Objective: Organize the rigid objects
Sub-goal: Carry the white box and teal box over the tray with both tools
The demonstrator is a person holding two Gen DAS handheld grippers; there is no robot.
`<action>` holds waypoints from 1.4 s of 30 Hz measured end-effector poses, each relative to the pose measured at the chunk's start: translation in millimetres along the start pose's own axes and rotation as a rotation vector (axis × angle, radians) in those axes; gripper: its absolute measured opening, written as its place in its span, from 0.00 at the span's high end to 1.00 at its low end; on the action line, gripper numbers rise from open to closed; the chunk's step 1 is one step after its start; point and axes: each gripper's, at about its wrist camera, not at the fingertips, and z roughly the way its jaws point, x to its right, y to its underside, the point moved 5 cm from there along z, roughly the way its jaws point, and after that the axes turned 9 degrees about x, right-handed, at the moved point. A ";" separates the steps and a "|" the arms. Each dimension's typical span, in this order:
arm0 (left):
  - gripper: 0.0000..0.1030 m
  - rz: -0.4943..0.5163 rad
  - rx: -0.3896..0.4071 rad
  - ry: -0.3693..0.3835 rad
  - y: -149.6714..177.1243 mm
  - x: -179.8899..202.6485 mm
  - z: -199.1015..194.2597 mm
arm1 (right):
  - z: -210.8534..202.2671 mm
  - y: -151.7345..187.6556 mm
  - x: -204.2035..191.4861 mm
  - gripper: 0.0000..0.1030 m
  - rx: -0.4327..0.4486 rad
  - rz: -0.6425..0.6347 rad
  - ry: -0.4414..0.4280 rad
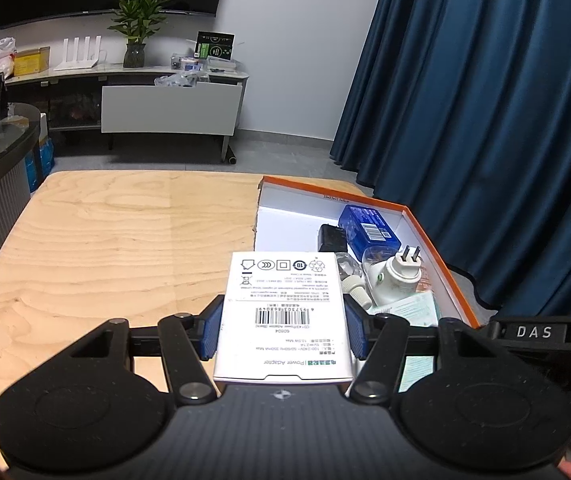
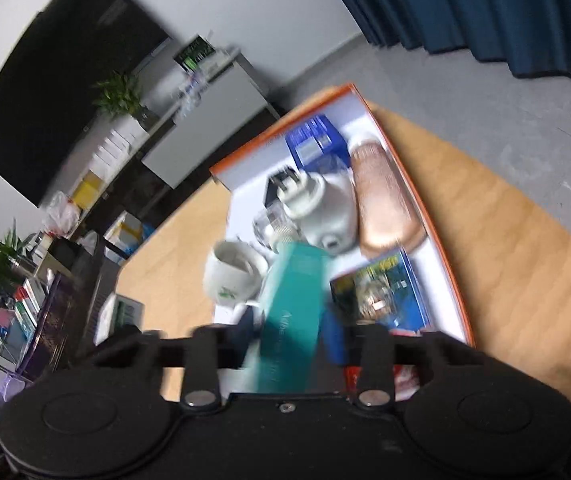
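White rectangular power-adapter box (image 1: 285, 316) sits pinched between the blue pads of the left gripper (image 1: 283, 330), just left of the orange-rimmed white cardboard tray (image 1: 437, 248) on the wooden table (image 1: 105, 248). Its label reads "Power Adapter", with a barcode. Right gripper (image 2: 289, 340) is clamped on a teal rectangular carton (image 2: 293, 312) over the tray; print blurred.

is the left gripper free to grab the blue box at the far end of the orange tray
Probably not: the left gripper is already shut on a white power adapter box, so the blue box stays out of reach.
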 end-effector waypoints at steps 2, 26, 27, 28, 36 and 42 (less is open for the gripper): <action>0.42 -0.003 0.002 0.002 -0.6 -1.0 0.5 | -4.9 -1.3 -8.7 0.64 0.036 -0.080 0.002; 0.42 0.088 -0.007 0.095 3.1 35.3 12.4 | -46.0 -45.1 -53.3 0.64 0.336 -0.444 0.077; 0.42 0.091 -0.010 0.096 3.9 36.5 13.4 | -46.2 -45.1 -53.2 0.64 0.337 -0.442 0.077; 0.42 0.092 -0.013 0.098 4.7 37.3 14.3 | -45.5 -45.9 -52.4 0.64 0.335 -0.438 0.076; 0.42 0.092 -0.036 0.103 7.2 40.8 21.4 | -44.9 -44.1 -46.4 0.64 0.308 -0.414 0.065; 0.42 0.101 -0.048 0.103 10.5 45.1 24.7 | -41.7 -43.6 -46.8 0.64 0.293 -0.409 0.061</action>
